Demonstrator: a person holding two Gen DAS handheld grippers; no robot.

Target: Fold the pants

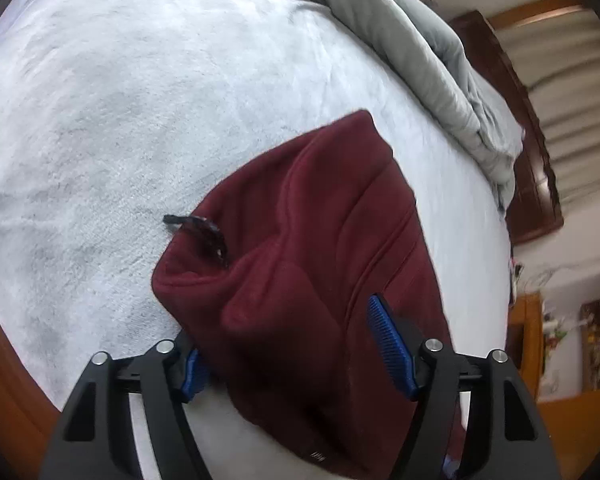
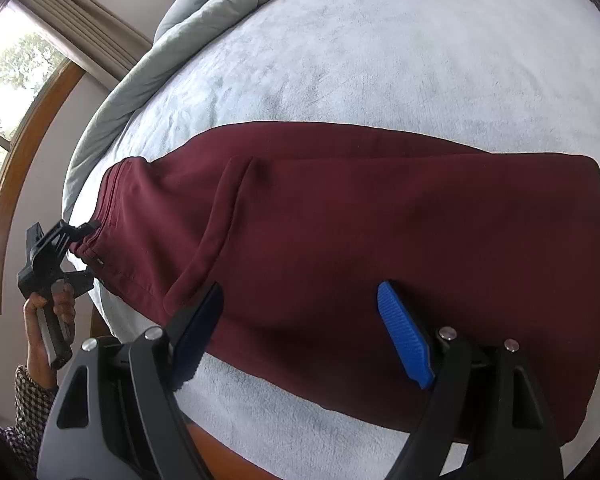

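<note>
Maroon pants lie lengthwise on a pale fleece blanket, one layer folded over the other. The waistband is at the left, with a black drawstring poking out. My left gripper straddles the bunched waistband end. One blue pad shows bare and the other is half hidden by cloth, so the jaws stand apart around the fabric. The right wrist view shows this left gripper held by a hand. My right gripper hovers open over the pants' near edge.
A rumpled grey duvet is heaped along the far side of the bed. A window with a wooden frame and curtain stands at the left. A dark wooden headboard borders the bed, and the wooden floor shows below its near edge.
</note>
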